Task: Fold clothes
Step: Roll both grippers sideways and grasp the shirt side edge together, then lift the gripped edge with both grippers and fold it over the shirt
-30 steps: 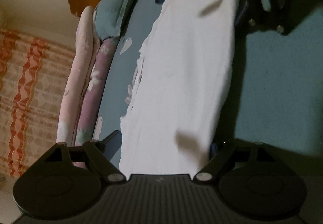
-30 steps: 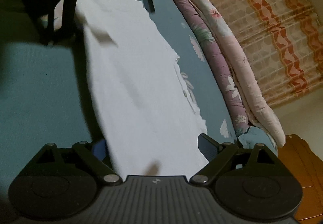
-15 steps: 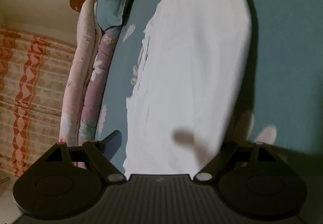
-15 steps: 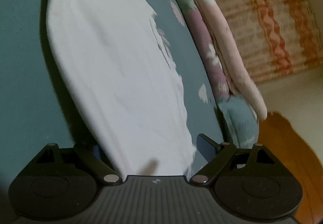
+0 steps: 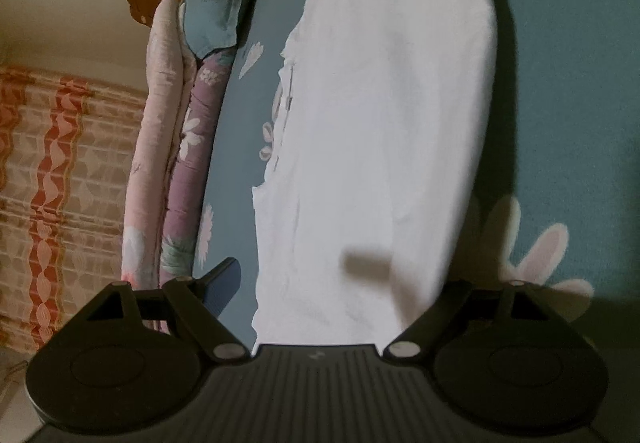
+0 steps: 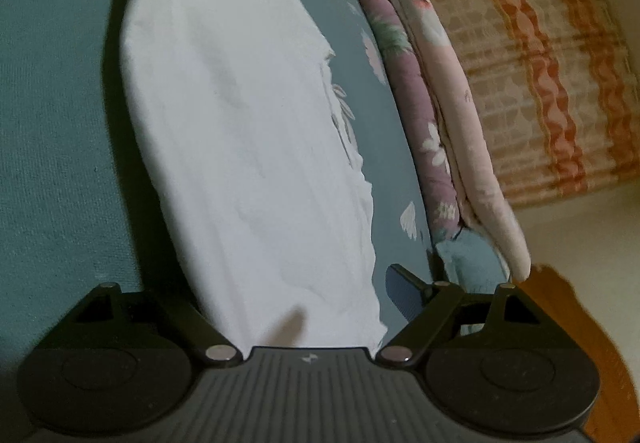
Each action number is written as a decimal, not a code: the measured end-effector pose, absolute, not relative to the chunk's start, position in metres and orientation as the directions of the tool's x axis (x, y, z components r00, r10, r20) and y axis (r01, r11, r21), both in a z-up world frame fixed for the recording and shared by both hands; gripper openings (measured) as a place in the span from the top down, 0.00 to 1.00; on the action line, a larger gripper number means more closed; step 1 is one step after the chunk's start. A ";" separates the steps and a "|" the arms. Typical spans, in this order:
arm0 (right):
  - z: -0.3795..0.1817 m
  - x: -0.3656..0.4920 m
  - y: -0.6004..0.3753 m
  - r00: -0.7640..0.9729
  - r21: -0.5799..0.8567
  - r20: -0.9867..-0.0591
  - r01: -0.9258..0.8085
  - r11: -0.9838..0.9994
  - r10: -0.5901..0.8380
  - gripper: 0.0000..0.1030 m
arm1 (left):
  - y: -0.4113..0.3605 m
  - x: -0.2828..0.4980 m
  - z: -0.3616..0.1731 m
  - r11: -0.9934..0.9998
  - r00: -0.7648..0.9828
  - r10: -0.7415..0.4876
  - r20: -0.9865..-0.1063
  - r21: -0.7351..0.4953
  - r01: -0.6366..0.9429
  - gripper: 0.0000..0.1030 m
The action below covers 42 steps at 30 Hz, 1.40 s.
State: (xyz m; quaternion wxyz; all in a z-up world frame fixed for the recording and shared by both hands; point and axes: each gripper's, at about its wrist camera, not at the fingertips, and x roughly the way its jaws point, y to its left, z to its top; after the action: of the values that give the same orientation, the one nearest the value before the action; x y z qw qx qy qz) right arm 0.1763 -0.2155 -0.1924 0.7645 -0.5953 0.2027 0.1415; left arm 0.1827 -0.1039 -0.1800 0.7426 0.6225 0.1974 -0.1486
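Two ends, one strip: the white garment [image 5: 380, 131] lies folded lengthwise on the bed [image 5: 568, 91], running straight away from my left gripper [image 5: 332, 283] and right gripper [image 6: 288, 299], both spread wide, nothing clamped.

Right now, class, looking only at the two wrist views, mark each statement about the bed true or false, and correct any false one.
1. The white garment lies on a teal floral bedsheet. True.
2. The left gripper is clamped shut. False: its jaws stand wide open, straddling the garment's end.
3. Rolled quilts lie along the bed's edge. True.
4. The curtain is plain blue. False: it is cream with orange bands.
5. The right gripper is open. True.
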 end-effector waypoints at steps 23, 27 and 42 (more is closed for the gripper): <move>-0.143 0.211 -0.228 0.519 -0.447 -0.851 -0.794 0.412 0.078 0.93 | -0.094 0.197 -0.146 0.373 0.647 -0.034 -0.761 0.591 0.715 1.00; -0.122 0.206 -0.232 0.487 -0.414 -0.868 -0.817 0.402 0.096 0.93 | -0.091 0.191 -0.123 0.378 0.623 -0.061 -0.779 0.560 0.737 1.00; -0.086 0.126 -0.238 0.247 -0.155 -0.947 -0.912 0.379 0.207 0.93 | -0.067 0.101 -0.090 0.389 0.457 -0.129 -0.880 0.379 0.840 1.00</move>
State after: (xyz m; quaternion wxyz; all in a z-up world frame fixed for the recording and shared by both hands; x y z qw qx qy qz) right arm 0.1259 -0.2381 -0.0859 0.6908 -0.3827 0.4606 0.4051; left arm 0.1010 -0.0670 -0.0902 0.7301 0.4420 0.4019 -0.3319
